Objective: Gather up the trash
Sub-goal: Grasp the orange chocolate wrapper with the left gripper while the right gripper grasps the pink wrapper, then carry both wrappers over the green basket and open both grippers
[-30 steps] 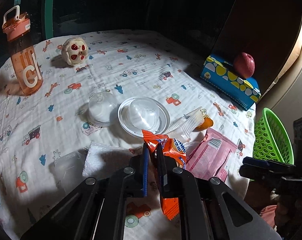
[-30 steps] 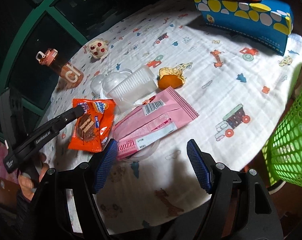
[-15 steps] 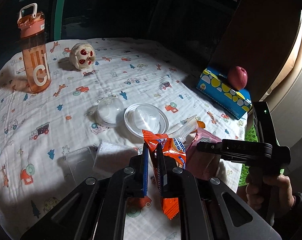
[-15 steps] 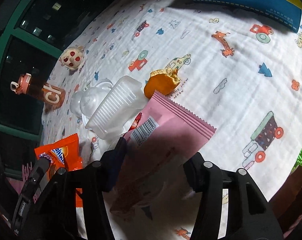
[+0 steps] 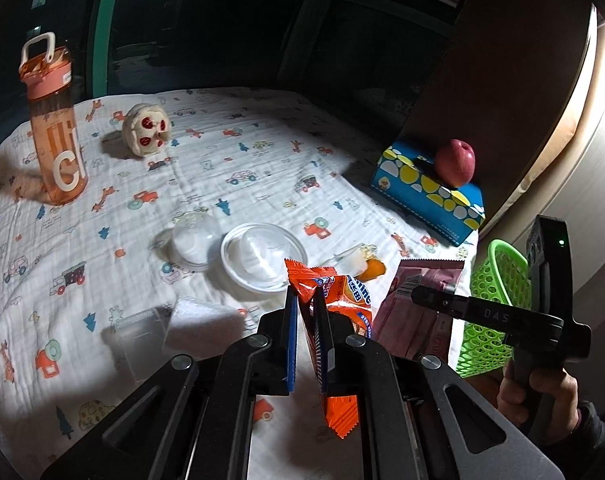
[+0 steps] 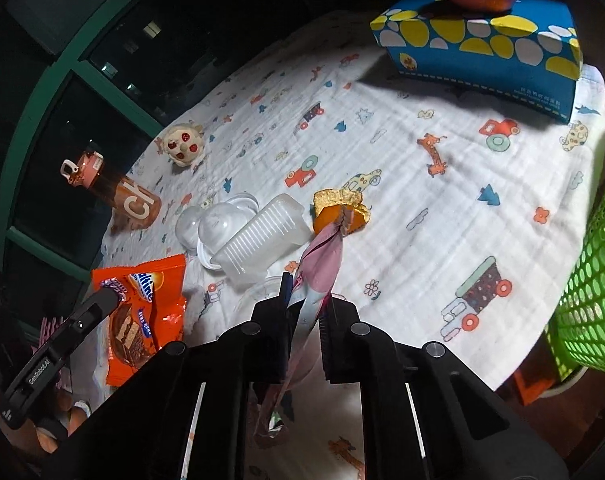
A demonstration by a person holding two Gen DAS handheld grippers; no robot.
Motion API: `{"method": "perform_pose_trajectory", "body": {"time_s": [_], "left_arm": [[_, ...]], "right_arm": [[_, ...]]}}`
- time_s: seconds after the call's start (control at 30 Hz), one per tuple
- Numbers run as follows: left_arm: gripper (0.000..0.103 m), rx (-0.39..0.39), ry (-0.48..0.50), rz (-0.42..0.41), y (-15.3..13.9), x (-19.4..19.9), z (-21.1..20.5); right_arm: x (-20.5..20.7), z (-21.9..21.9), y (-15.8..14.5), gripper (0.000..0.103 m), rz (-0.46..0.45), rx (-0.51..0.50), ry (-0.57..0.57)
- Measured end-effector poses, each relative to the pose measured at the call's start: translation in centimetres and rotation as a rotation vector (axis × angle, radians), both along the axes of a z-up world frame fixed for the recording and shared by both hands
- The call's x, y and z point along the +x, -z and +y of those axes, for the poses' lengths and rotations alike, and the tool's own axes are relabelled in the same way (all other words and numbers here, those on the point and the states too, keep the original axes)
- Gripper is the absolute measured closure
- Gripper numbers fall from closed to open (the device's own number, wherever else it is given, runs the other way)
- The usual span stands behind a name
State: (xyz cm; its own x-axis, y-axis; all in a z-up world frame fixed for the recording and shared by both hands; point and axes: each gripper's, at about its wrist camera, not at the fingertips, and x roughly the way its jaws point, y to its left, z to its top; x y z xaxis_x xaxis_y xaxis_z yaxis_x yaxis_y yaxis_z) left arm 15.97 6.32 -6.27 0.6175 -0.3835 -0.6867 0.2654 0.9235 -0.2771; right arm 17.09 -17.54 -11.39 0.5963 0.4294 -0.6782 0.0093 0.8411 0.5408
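My left gripper (image 5: 305,322) is shut on an orange snack wrapper (image 5: 334,312), held above the patterned tablecloth; the same orange snack wrapper (image 6: 144,312) shows at the lower left of the right wrist view. My right gripper (image 6: 305,312) is shut on a pink wrapper (image 6: 322,264), which stands on edge between the pads; that pink wrapper (image 5: 418,308) hangs lifted beside the right gripper (image 5: 430,296) in the left wrist view. A green mesh basket (image 5: 498,300) stands at the table's right edge, also seen as the green mesh basket (image 6: 594,280).
On the cloth lie a ribbed clear plastic tray (image 6: 262,236), clear domed lids (image 5: 262,256), a piece of orange peel (image 6: 338,208), a white tissue (image 5: 202,320) and a clear box (image 5: 138,336). An orange bottle (image 5: 54,128), a spotted toy (image 5: 146,130) and a blue tissue box (image 5: 426,192) with an apple (image 5: 454,162) stand farther back.
My right gripper moved over the pink wrapper, closed on it and raised it off the cloth. My left gripper rose slightly with the orange wrapper still held.
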Motion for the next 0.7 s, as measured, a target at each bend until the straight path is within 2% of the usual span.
{"method": "perform_pose_trajectory", "body": {"time_s": [0.43, 0.7], "left_arm": [[0.095, -0.004, 0.143, -0.022, -2.5, 0.5, -8.3], [0.095, 0.006, 0.261, -0.027, -3.6, 0.8, -15.8]], "right_arm": [[-4.6, -7.6, -3.7, 0.094, -0.128, 0.021, 0.107], [-7.0, -14.7, -4.4, 0.094, -0.146, -0.013, 0.242]]}}
